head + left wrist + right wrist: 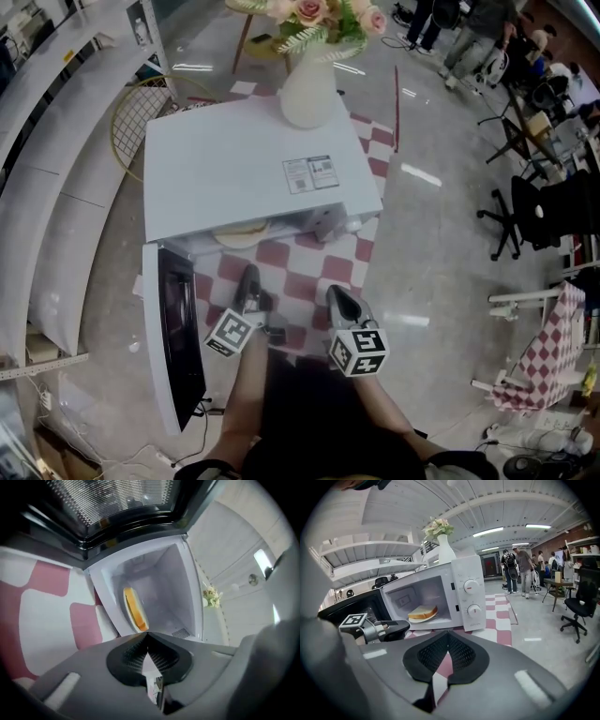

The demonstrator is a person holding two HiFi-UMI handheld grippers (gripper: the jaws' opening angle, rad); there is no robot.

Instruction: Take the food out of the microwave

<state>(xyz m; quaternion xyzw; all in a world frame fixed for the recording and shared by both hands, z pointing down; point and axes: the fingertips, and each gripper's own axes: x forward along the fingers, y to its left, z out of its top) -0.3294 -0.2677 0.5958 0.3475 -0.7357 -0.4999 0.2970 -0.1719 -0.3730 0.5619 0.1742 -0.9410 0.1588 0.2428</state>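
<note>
Head view: left gripper (249, 277) and right gripper (337, 294), jaws together on nothing, sit just before the microwave (244, 169); its door (178, 328) stands wide open at left, 1 sandwich (423, 611) inside.

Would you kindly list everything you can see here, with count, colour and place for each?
microwave: one, white, standing on the cloth, door swung open
sandwich: one, pale bread with a tan crust, on the plate inside the microwave
plate: one, white, on the microwave floor
vase: one, white, on top of the microwave
flowers: a bunch, pink, in the vase
cloth: one, red and white checks, under the microwave
office chair: one nearby, black, on the floor to the right
people: several, standing far behind
left gripper: one, grey, fingers together, empty, facing the open microwave
right gripper: one, grey, fingers together, empty, beside the left one
</note>
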